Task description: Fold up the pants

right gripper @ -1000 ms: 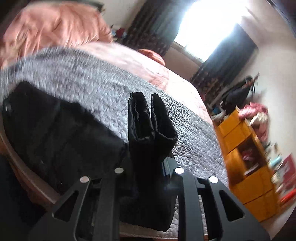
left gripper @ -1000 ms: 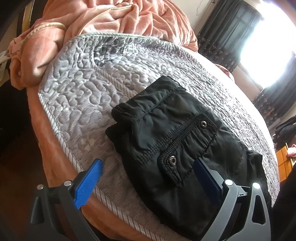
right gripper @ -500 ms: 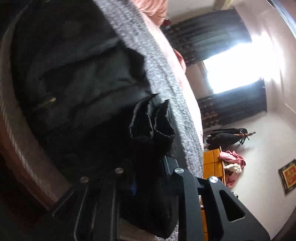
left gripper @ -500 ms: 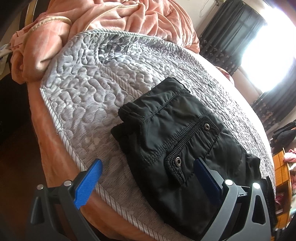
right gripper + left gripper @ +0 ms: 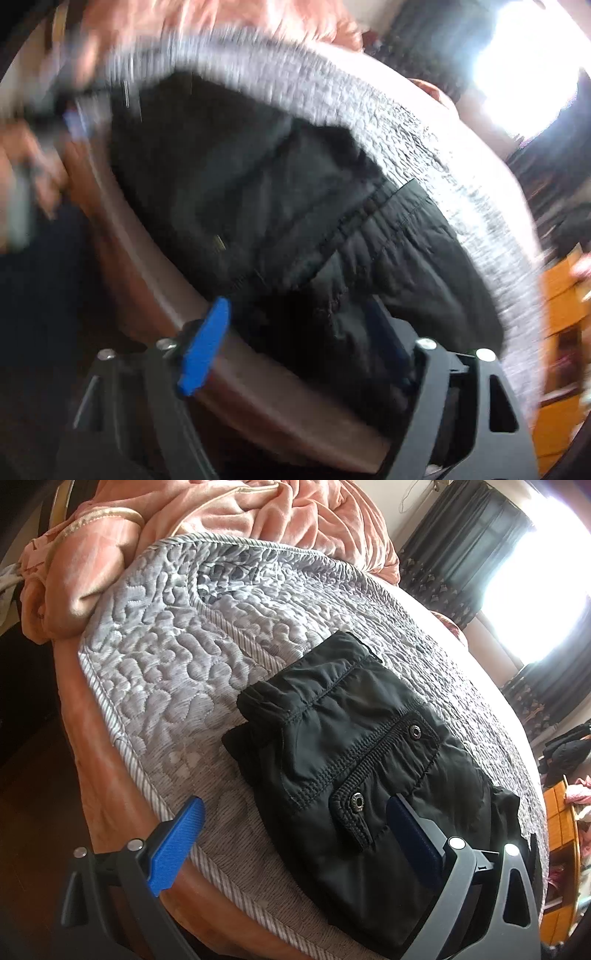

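No label reads on the folded pants (image 5: 369,775); both grippers' jaws released, the right's just opened, seemingly off them.

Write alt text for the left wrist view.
Folded black pants lie on a grey quilted bedspread near the bed's edge, a snap-buttoned pocket flap facing up. The left gripper hovers open over them, blue pads wide apart. A pink blanket is bunched behind; a bright window sits at right.

The right wrist view is all motion-blurred; the pants (image 5: 280,206) near end hides behind the right gripper (image 5: 295,354)
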